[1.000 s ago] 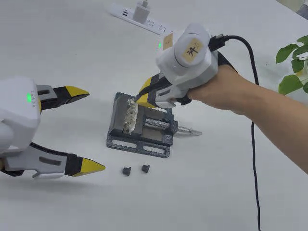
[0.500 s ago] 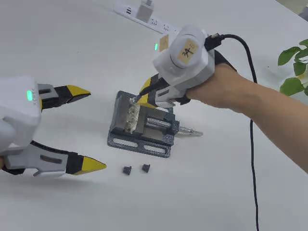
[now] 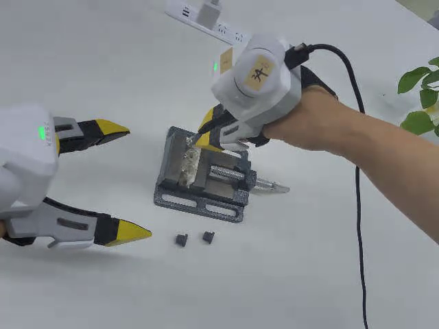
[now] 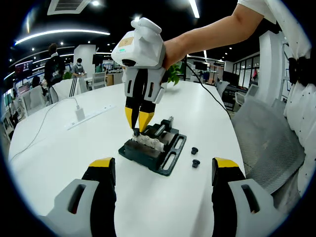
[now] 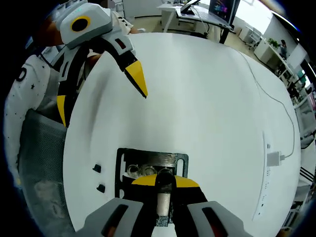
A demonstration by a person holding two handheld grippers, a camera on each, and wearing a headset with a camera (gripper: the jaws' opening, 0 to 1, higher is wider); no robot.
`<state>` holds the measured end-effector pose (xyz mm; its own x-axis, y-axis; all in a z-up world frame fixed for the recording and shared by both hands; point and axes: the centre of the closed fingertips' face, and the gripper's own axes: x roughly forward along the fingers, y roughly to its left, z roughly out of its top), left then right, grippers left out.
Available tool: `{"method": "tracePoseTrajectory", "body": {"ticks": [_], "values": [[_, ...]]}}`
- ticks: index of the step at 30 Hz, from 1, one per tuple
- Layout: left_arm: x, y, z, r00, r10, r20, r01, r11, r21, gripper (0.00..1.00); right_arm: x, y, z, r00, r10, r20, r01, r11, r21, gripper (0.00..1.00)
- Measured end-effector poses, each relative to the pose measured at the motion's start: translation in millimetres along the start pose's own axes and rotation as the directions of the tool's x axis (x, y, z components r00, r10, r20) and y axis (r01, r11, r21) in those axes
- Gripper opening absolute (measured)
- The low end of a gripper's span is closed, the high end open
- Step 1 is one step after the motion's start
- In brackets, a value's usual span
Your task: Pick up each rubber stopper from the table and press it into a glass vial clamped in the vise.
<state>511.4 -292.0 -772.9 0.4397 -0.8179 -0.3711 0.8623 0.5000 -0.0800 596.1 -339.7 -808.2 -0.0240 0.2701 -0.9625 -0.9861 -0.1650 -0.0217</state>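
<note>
A dark grey vise [image 3: 199, 199] on the white table clamps a row of glass vials [image 3: 186, 164]. My right gripper [image 3: 196, 140] stands over the vials' far end, shut on a black rubber stopper [image 5: 164, 177] that sits just above the vials [image 5: 139, 171]. The left gripper view shows the stopper [image 4: 136, 132] at the right gripper's [image 4: 137, 124] tips, right on top of the vise [image 4: 170, 158]. Two loose stoppers [image 3: 181, 240] [image 3: 208, 237] lie in front of the vise. My left gripper [image 3: 129, 179] hangs open to the vise's left, holding nothing.
A white power strip [image 3: 206, 17] lies at the table's far edge. The right gripper's black cable [image 3: 357, 199] trails down the right side. Green plant leaves [image 3: 420, 96] reach in at the far right. A grey mesh chair [image 4: 261, 133] stands beside the table.
The right gripper has leaned a little to the left over the vise, with its tips staying at the vials. The left gripper has hardly moved.
</note>
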Motion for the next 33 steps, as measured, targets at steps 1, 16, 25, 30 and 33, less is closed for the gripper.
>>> {"method": "tracePoseTrajectory", "body": {"ticks": [1,16,25,30,33], "values": [[-0.3,0.0,-0.1,1.0000,0.000,0.000,0.000,1.000,0.000,0.79,0.0,-0.1,0.0,1.0000,0.000,-0.004,0.000,1.000,-0.003,0.05],[-0.9,1.3,-0.7,1.0000,0.005,0.007,-0.005,1.000,-0.010,0.78,0.7,0.5,2.6,0.9988,-0.004,-0.048,0.004,1.000,0.000,0.04],[0.3,2.2,0.5,0.9999,0.003,0.014,-0.003,1.000,-0.017,0.76,1.3,-0.2,3.4,0.9984,-0.002,-0.057,0.002,1.000,0.002,0.03],[1.4,2.9,3.3,0.9997,0.002,0.022,-0.002,1.000,-0.018,0.76,1.3,-1.0,2.8,0.9984,0.017,-0.053,-0.017,1.000,0.006,0.03],[1.4,2.8,3.1,0.9998,0.001,0.019,-0.001,1.000,-0.017,0.76,1.5,-0.9,2.8,0.9981,0.011,-0.061,-0.013,1.000,-0.028,0.05]]}}
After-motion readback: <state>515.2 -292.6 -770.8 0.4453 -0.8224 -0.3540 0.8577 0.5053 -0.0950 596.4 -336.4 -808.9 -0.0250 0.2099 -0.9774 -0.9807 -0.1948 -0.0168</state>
